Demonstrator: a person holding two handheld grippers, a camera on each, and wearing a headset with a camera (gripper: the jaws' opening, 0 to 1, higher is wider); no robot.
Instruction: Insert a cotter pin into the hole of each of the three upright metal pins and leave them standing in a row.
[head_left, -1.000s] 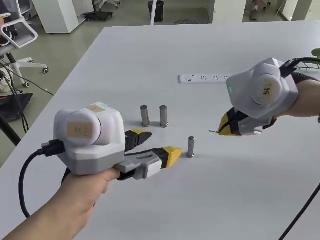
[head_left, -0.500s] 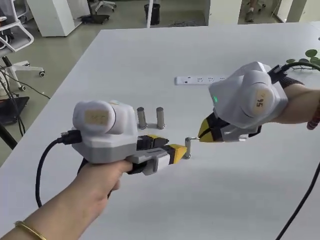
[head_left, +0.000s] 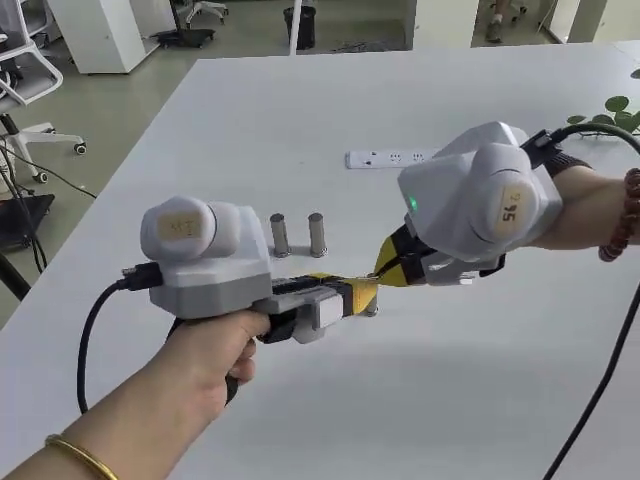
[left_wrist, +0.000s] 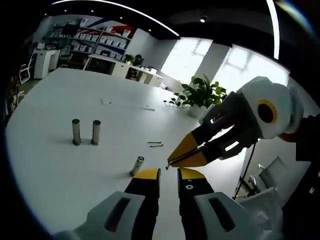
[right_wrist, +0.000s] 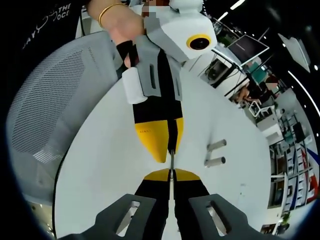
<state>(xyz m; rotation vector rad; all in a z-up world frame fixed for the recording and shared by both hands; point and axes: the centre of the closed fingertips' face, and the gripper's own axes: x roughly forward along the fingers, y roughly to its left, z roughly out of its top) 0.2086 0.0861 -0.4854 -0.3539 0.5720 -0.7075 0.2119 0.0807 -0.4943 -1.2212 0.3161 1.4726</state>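
Now cotter pin (right_wrist: 171, 161), clenched in right gripper (left_wrist: 170, 162), points toward metal pin (left_wrist: 137, 166); left gripper (left_wrist: 169, 173) just beside it, jaws slightly parted, empty.

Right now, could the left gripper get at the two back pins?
Probably yes: bare table lies between the left gripper and the back pins; only the near pin stands close beside that path.
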